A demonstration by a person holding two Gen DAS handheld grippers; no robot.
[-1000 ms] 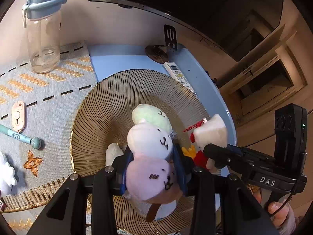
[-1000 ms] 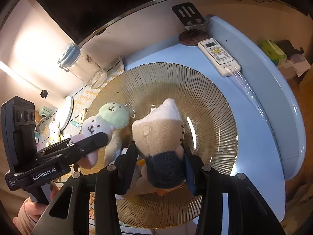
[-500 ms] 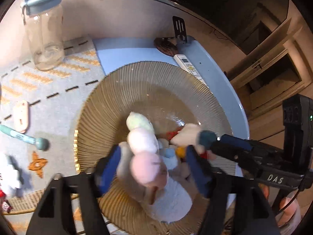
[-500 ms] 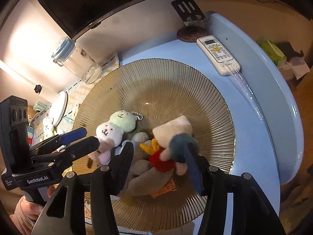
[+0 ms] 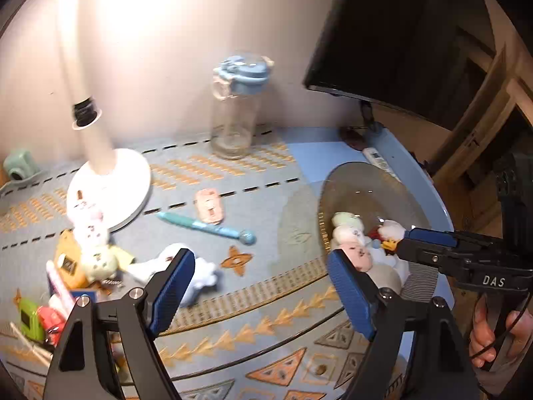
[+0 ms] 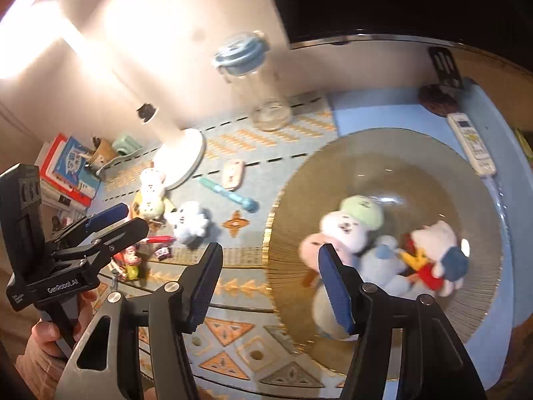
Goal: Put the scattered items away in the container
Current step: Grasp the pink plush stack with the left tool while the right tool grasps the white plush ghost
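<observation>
A ribbed amber glass bowl [image 5: 366,186] [image 6: 399,166] stands on the right of the table. In it lie a green, white and pink dumpling plush [image 6: 346,223] [image 5: 346,236] and a white plush with red and navy parts [image 6: 433,250]. My left gripper [image 5: 260,283] [image 6: 133,218] hangs over the patterned mat left of the bowl, its jaws opening with nothing between them. My right gripper [image 6: 268,280] [image 5: 404,241] hovers at the bowl's near-left rim, its jaws also opening and empty. Loose on the mat are a teal pen [image 5: 206,226], a pink clip [image 5: 210,206], a white-blue plush [image 5: 200,273] and a rabbit plush [image 5: 90,230].
A clear water bottle with a blue lid [image 5: 236,110] and a white lamp base [image 5: 110,183] stand at the back of the mat. Several small items are piled at the near left [image 5: 50,313]. A remote [image 6: 473,143] lies behind the bowl. Books [image 6: 66,166] sit far left.
Both grippers opened and let go of their plush toys, which now lie in the bowl. Both then pulled up and swung left, towards the mat.
</observation>
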